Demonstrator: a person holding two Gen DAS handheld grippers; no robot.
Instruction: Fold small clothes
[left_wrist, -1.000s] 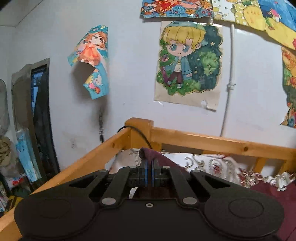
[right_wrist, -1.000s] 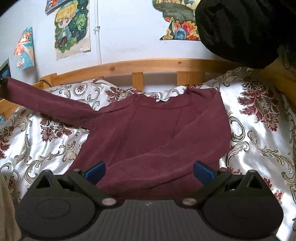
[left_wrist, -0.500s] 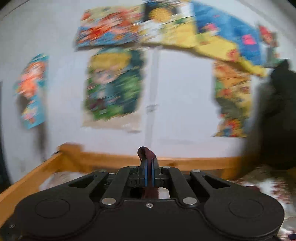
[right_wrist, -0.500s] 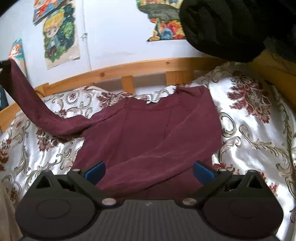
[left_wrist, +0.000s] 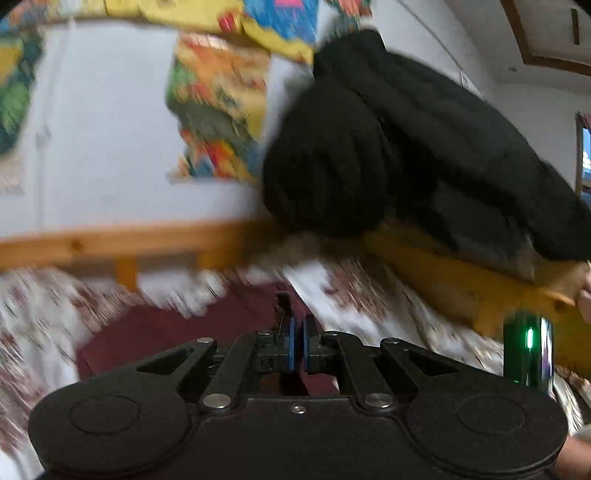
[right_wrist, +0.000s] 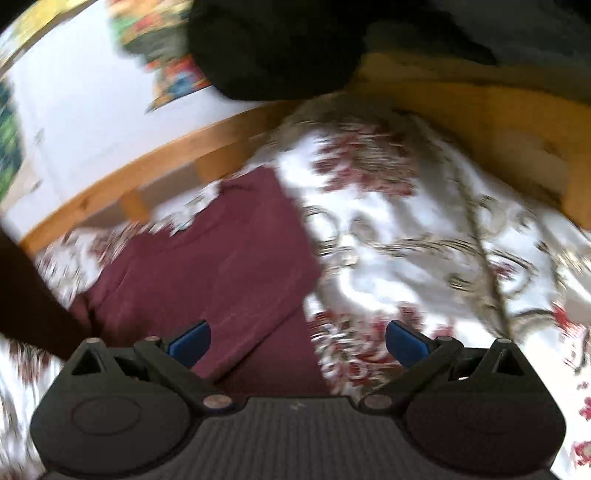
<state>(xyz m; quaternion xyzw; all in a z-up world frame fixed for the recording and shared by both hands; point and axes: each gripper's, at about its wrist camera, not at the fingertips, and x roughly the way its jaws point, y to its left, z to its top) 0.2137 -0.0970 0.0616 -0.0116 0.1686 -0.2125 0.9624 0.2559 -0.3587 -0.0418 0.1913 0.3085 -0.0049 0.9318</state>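
Two claws are working over the bed (right_wrist: 388, 229): the left claw (left_wrist: 296, 345) is clamping the sleeve (left_wrist: 282, 301), and the right claw (right_wrist: 297, 341) is standing apart above the shirt (right_wrist: 221, 266). Being soft and light, it is probably best gripped at hems.

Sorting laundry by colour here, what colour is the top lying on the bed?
Dark maroon, a plain top with no print; the right wrist view shows it best.
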